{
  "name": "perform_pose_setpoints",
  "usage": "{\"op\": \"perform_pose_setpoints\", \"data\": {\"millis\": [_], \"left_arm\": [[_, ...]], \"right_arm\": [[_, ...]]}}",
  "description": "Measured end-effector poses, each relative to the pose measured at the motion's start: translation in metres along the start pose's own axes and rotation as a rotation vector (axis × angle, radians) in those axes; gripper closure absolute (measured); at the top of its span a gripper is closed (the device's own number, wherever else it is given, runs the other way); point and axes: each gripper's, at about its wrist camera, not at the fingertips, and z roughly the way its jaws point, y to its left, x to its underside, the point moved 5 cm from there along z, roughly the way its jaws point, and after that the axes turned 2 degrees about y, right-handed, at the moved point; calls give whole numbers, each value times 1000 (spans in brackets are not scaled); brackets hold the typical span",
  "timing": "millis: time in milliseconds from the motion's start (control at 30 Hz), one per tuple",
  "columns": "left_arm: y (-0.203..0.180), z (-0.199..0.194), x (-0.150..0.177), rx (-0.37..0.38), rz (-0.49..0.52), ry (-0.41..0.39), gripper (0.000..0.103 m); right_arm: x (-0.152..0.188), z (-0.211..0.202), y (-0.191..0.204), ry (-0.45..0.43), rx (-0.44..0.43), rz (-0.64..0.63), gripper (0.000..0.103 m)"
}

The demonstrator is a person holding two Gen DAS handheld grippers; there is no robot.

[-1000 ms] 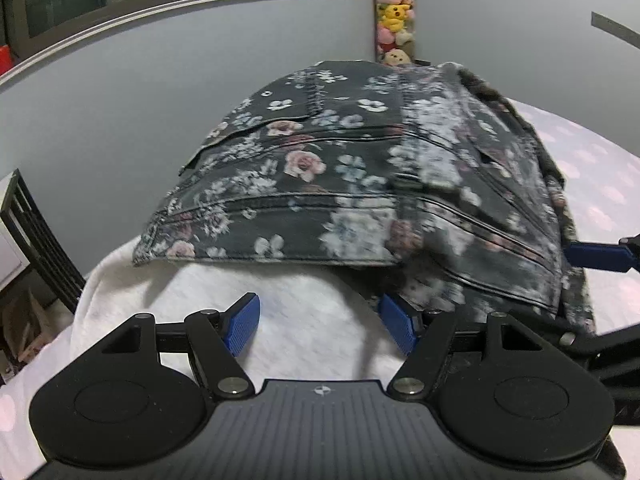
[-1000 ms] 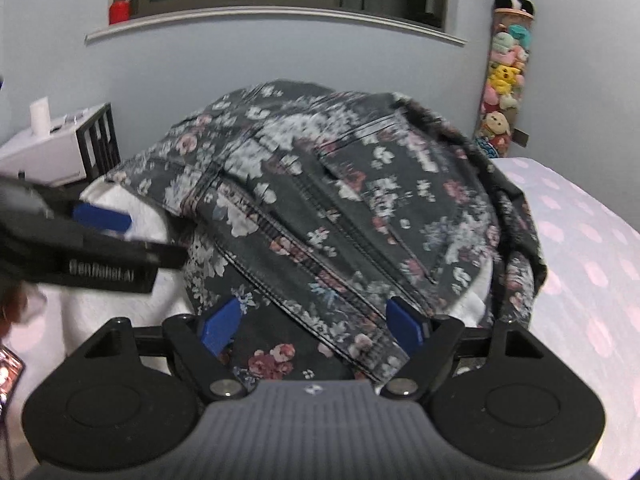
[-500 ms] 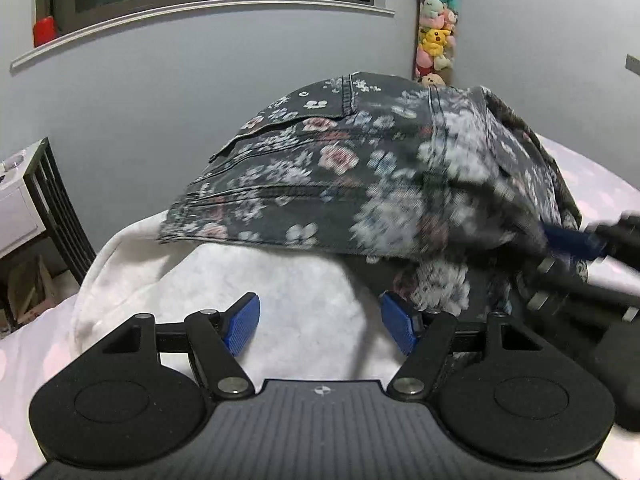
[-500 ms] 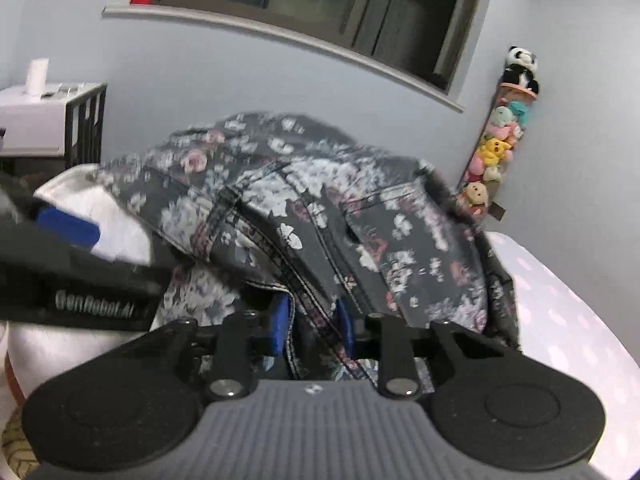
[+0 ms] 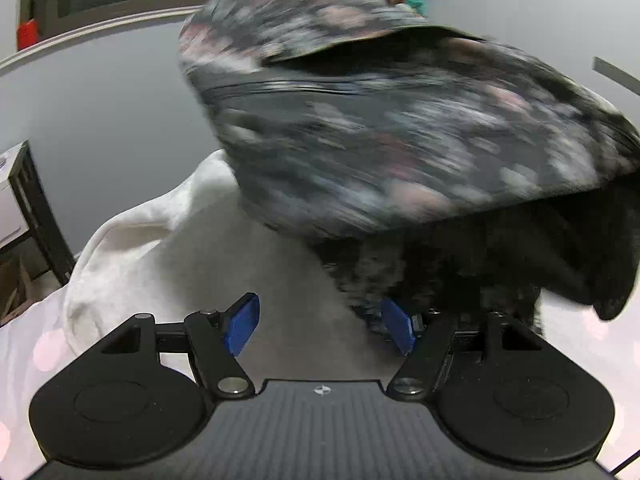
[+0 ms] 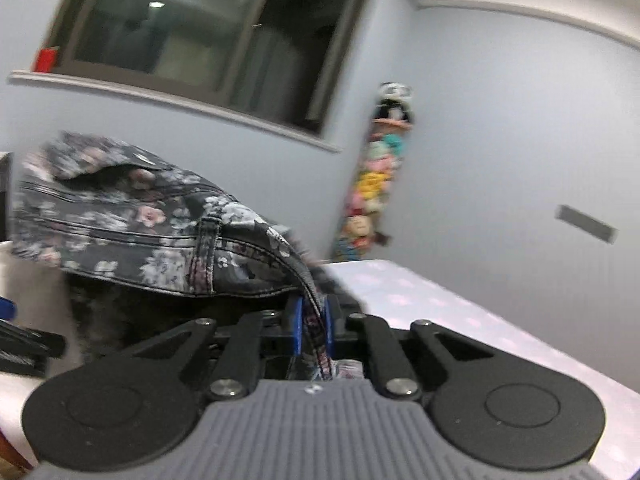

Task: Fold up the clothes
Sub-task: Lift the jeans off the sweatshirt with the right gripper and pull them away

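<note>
A dark floral denim garment (image 5: pixel 400 132) is lifted in the air above a white fleece garment (image 5: pixel 168 248) on the bed; it is blurred in the left wrist view. My right gripper (image 6: pixel 312 320) is shut on a seamed edge of the floral garment (image 6: pixel 132 232), which drapes away to the left. My left gripper (image 5: pixel 320 326) is open and empty, low over the white fleece, with the lifted floral cloth hanging just past its right finger.
The pink dotted bedsheet (image 6: pixel 460 312) stretches to the right. A hanging column of plush toys (image 6: pixel 372 192) is on the grey wall. A window with a sill (image 6: pixel 192 48) is behind. A black rack (image 5: pixel 32 208) stands at the left of the bed.
My right gripper closed on the floral garment's edge and raised it off the white fleece. The left gripper stayed open and shifted little.
</note>
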Motion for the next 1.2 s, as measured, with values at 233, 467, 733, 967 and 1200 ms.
{"op": "perform_pose_setpoints", "data": {"millis": [233, 467, 733, 967, 1200], "left_arm": [[-56, -16, 7, 150, 114, 10, 35], [-135, -43, 42, 360, 325, 61, 35], [-219, -83, 115, 693, 587, 172, 32], [-235, -81, 142, 792, 627, 250, 32], [-225, -81, 138, 725, 609, 272, 32]], "right_arm": [[55, -53, -92, 134, 208, 92, 91], [121, -121, -162, 273, 393, 130, 91], [196, -195, -246, 433, 601, 252, 91], [261, -220, -277, 571, 622, 325, 91], [281, -228, -254, 623, 495, 363, 68]]}}
